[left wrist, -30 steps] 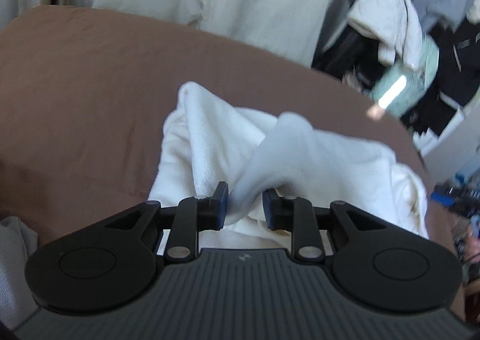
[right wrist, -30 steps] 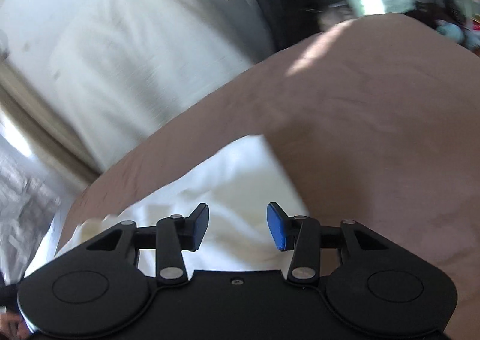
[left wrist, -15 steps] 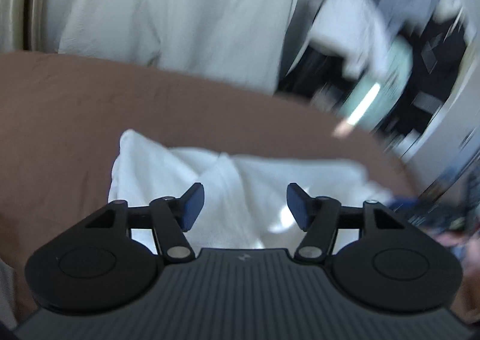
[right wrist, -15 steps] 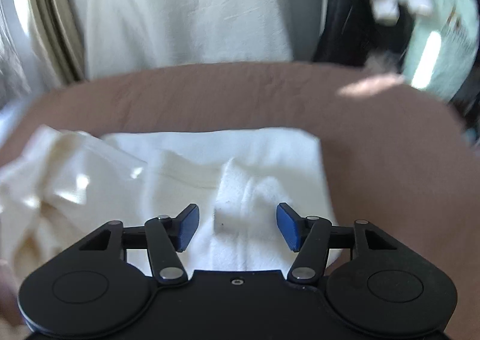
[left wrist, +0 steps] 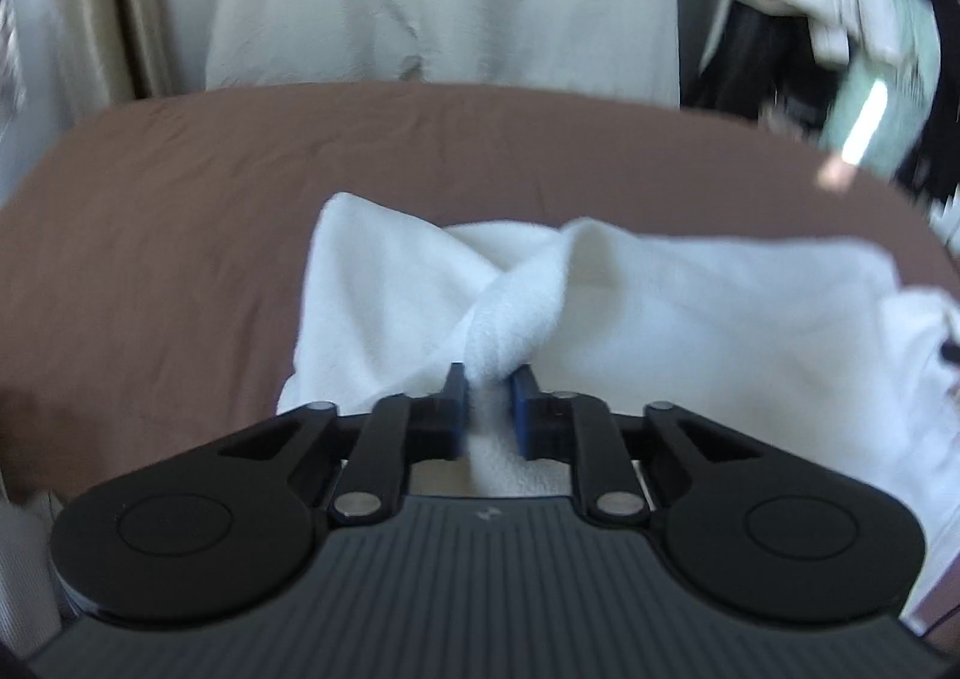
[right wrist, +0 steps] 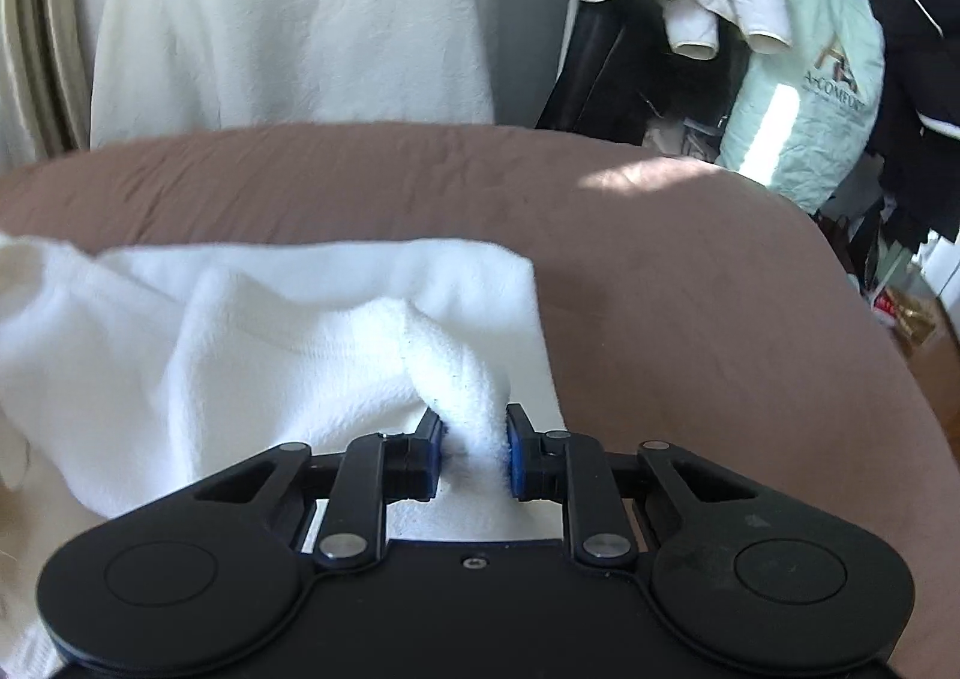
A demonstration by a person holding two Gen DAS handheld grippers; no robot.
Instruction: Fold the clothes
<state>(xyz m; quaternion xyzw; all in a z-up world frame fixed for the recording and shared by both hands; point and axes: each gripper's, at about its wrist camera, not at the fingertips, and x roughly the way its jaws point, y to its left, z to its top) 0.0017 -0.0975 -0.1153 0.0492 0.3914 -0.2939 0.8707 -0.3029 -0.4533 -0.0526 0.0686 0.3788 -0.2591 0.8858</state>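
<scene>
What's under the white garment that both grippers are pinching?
The white garment lies on a brown bedsheet, which shows around it. The left gripper and right gripper each pinch a raised fold. Anything beneath the cloth's middle is covered.

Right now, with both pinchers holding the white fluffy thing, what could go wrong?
The left gripper and right gripper each pinch only a small bunch of the white garment, so it might slip out when lifted. The cloth looks twisted near the left pinch, so the fold on the brown bed may come out crooked.
</scene>
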